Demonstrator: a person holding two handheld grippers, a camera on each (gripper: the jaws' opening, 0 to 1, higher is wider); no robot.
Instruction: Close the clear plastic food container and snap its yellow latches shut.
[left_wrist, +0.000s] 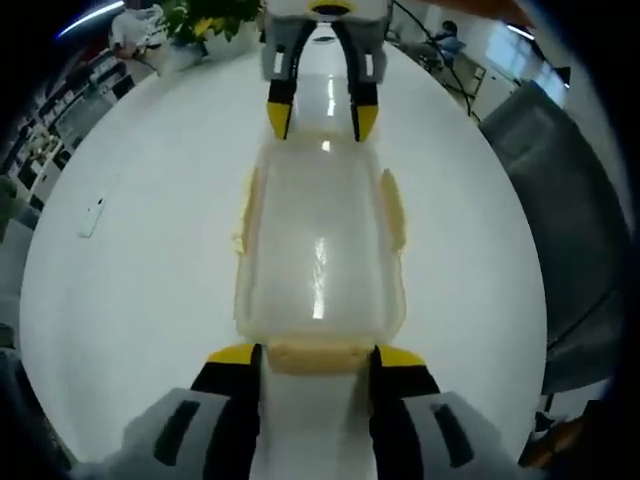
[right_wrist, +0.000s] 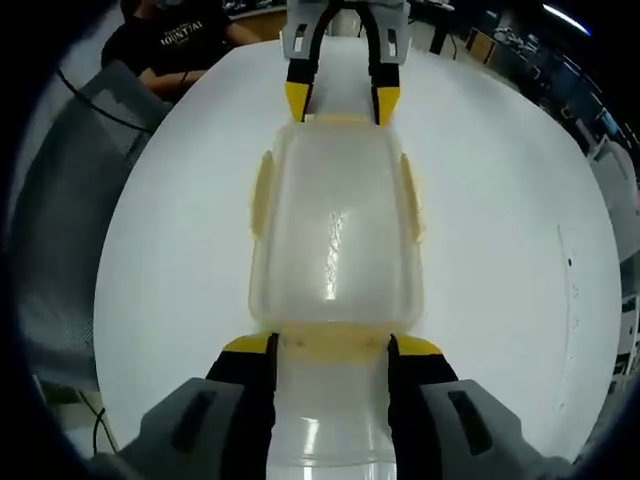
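Nearest to us in the left gripper view, the left claw (left_wrist: 315, 352) stands with its yellow-tipped jaws apart, one on either side of the near end latch (left_wrist: 318, 355) of the clear plastic food container (left_wrist: 320, 245), touching or almost touching it. In the right gripper view the right claw (right_wrist: 330, 345) stands the same way at the opposite end latch (right_wrist: 332, 343), jaws apart and clamped on nothing.

The container lies lengthwise between the two claws in the middle of the white counter (left_wrist: 150, 260), its lid seemingly already seated. The side latches (right_wrist: 262, 195) appear to flare outward, so we judge them not yet snapped; whether the end latches are locked we cannot tell.

To do this step well, we should press both ends at once so that the container does not slide on the smooth counter, pushing each latch down and inward over the rim, and keeping the jaw tips square on the yellow tab.

Beyond the counter, a dark chair (left_wrist: 560, 200) stands alongside, plants (left_wrist: 205, 18) sit at its far end, and a seated person (right_wrist: 175, 45) is nearby.
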